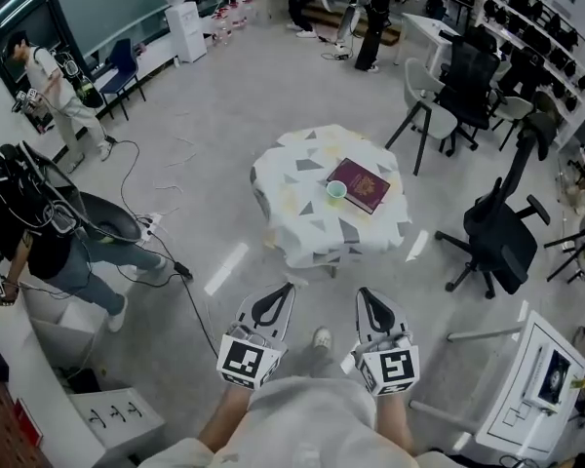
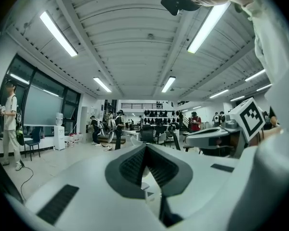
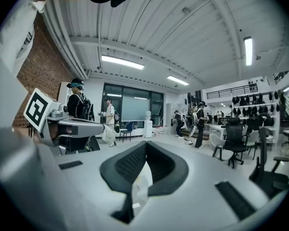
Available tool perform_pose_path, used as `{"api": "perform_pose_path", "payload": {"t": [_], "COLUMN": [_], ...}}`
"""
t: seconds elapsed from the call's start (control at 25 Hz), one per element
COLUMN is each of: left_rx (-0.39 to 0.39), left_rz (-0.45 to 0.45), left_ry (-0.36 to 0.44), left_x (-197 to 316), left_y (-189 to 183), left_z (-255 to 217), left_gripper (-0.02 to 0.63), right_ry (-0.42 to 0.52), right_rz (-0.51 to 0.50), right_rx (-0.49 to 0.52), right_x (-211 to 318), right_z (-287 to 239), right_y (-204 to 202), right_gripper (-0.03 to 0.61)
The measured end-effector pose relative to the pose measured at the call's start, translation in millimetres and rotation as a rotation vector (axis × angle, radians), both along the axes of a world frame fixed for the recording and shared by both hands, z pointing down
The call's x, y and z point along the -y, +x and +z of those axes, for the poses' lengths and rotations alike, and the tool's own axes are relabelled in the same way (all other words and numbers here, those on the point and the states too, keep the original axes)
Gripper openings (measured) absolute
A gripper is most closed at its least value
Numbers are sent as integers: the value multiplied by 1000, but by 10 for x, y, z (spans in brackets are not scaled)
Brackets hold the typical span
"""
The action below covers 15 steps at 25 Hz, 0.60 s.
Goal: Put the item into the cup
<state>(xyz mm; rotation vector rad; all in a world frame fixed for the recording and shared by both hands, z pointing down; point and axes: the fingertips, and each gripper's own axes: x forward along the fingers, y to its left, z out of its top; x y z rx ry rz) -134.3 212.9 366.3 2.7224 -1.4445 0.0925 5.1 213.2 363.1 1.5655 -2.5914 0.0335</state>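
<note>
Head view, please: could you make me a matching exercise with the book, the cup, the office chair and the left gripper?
1 book
2 cup
3 office chair
4 left gripper

A black, right of the table
B dark red
C pale, at the book's left edge
D jaws together, short of the table

Pairs: 1-B; 2-C; 3-A; 4-D

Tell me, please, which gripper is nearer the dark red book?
Right. The right gripper is nearly in line with the dark red rectangular book; the left gripper is offset to its left. Both are well short of it.
</note>
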Motion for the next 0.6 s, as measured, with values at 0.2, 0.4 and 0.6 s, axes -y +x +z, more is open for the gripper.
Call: {"api": "perform_pose_path", "payload": {"t": [0.2, 0.4, 0.6], "left_rx": [18, 24, 26], "left_rz": [-18, -37, -63], "left_ry": [-3, -16, -33], "left_x": [347, 628, 869], "left_y": [137, 262, 391], "left_z": [-50, -7, 22], "left_gripper": [11, 11, 11], "right_ry": [-2, -18, -26], "right_rz": [-16, -26, -47], "right_rx": [21, 33, 47], "right_x": [367, 692, 981], "right_z": [-11, 39, 65], "right_y": [139, 306, 445], "right_gripper": [8, 8, 8]}}
